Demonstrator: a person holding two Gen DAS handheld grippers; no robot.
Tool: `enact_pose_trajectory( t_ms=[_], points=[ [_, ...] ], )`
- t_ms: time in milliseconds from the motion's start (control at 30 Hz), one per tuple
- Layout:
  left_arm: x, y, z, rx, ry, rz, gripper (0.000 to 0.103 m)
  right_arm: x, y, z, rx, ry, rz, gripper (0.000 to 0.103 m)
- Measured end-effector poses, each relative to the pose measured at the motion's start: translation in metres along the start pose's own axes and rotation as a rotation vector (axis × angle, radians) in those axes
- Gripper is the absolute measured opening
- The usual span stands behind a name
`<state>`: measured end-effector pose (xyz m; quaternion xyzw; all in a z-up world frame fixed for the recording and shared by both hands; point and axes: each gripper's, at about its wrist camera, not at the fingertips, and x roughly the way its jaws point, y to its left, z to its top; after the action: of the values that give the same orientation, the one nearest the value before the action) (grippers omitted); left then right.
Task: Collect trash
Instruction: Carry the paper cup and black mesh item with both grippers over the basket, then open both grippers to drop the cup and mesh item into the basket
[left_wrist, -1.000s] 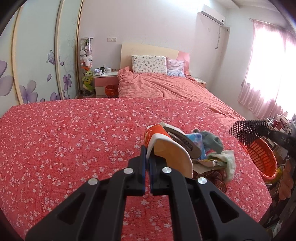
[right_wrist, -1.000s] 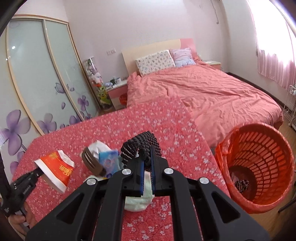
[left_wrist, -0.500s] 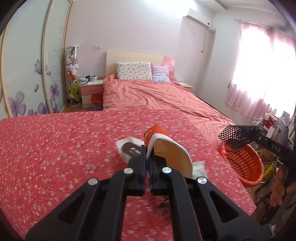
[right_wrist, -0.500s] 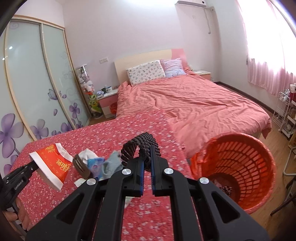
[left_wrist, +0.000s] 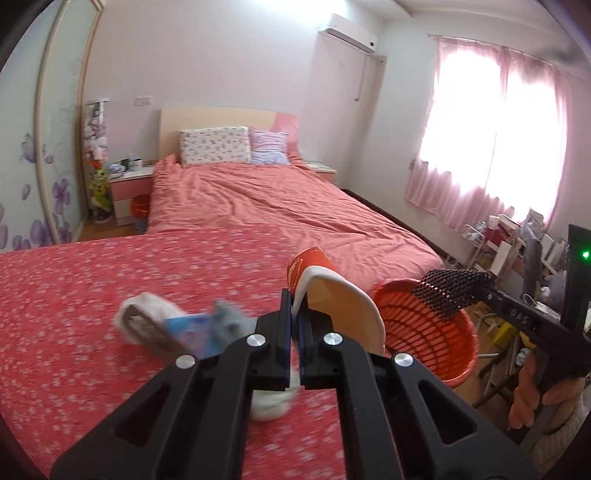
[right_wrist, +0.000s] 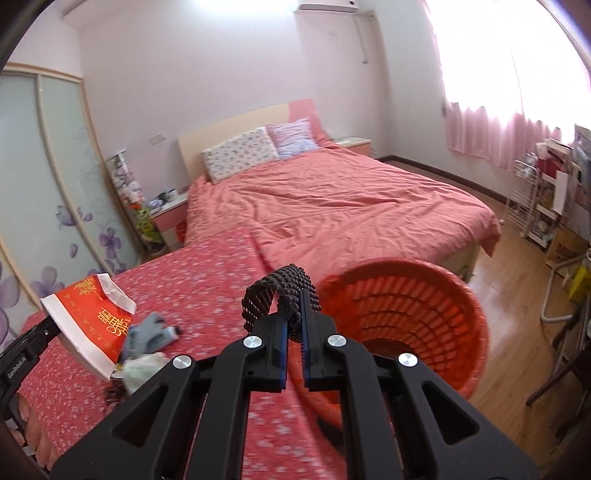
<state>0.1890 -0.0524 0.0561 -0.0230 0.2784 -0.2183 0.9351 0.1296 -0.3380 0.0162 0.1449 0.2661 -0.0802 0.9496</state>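
Note:
My left gripper (left_wrist: 293, 326) is shut on the rim of a crushed red and white paper cup (left_wrist: 332, 295), held above the flowered red bedspread (left_wrist: 92, 295). That cup (right_wrist: 92, 317) also shows at the left of the right wrist view. My right gripper (right_wrist: 293, 325) is shut on a black mesh band (right_wrist: 280, 295), at the left rim of the orange basket (right_wrist: 417, 325). From the left wrist view the mesh band (left_wrist: 450, 291) hangs over the basket (left_wrist: 424, 328). A small heap of trash (left_wrist: 184, 325) lies on the bedspread.
A bed with a salmon cover (right_wrist: 332, 199) and pillows stands behind. A nightstand (left_wrist: 127, 192) and sliding wardrobe doors (right_wrist: 44, 177) are at the left. Wire racks (right_wrist: 535, 206) and a wooden floor (right_wrist: 517, 288) are at the right, under pink curtains (left_wrist: 498, 147).
Both grippers have swung right with their loads. The basket has come closer and larger in both views, and the trash heap has slid to the left.

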Motion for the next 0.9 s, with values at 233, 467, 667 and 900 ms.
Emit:
enact_pose_trajectory(
  t_ms=[233, 467, 667, 900],
  points=[
    [0.039, -0.060, 0.000, 0.044, 0.031, -0.092, 0.004, 0.009, -0.042, 0.003, 0.067, 0.019, -0.054, 0.006],
    [0.079, -0.114, -0.006, 0.098, 0.073, -0.164, 0.004, 0.023, -0.069, 0.003, 0.094, 0.047, -0.086, 0.006],
    [0.110, -0.144, -0.010, 0.124, 0.114, -0.200, 0.004, 0.031, -0.092, 0.005, 0.139, 0.071, -0.099, 0.006],
    [0.144, -0.165, -0.024, 0.145, 0.170, -0.200, 0.008, 0.043, -0.104, 0.004, 0.156, 0.109, -0.103, 0.027]
  ],
)
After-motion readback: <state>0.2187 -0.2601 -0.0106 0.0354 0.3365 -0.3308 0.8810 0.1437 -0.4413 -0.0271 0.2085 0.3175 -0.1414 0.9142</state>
